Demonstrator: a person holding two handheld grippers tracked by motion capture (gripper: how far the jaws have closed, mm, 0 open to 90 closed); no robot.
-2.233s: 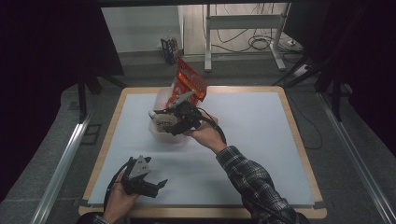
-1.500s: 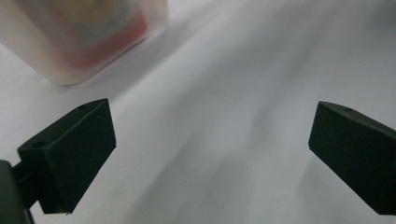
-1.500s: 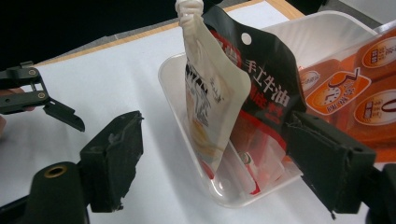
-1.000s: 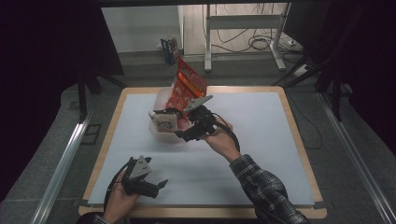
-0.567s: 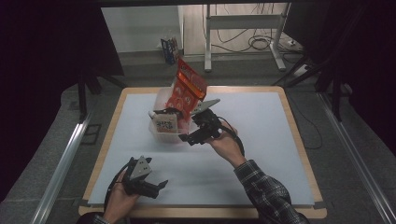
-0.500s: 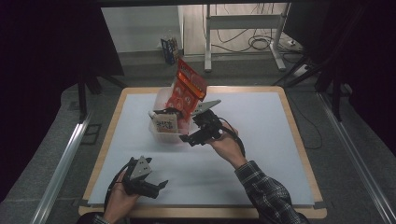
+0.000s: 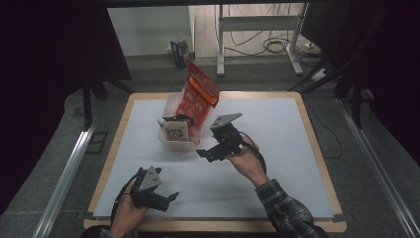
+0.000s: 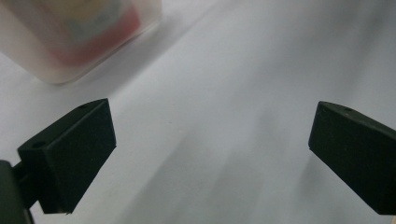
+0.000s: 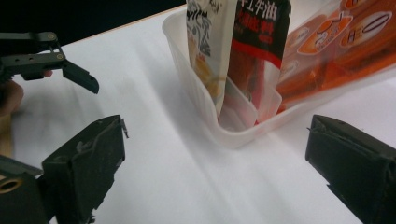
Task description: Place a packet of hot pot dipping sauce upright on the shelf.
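A clear plastic bin (image 7: 173, 145) stands at the back left of the white mat. A tall orange snack packet (image 7: 198, 94) leans out of it, beside a white packet (image 7: 174, 131). My right gripper (image 7: 208, 154) hovers just right of the bin, open; its jaws have just been opening and nothing is between them. In the right gripper view the bin (image 9: 201, 107) holds the white packet (image 9: 208, 46), a black-and-red packet (image 9: 254, 37) and the orange packet (image 9: 336, 42). My left gripper (image 7: 169, 201) rests open near the front left, with the bin's corner (image 8: 70, 46) ahead.
The white mat (image 7: 277, 129) lies on a wooden table with its edge (image 7: 218, 225) near the person. A metal rail (image 7: 64, 173) runs along the left. Desk legs and cables sit on the floor behind the table.
The right gripper has drawn back from the bin toward the person and slightly right, opening wider. The orange packet stays leaning in the bin. The left gripper has not moved.
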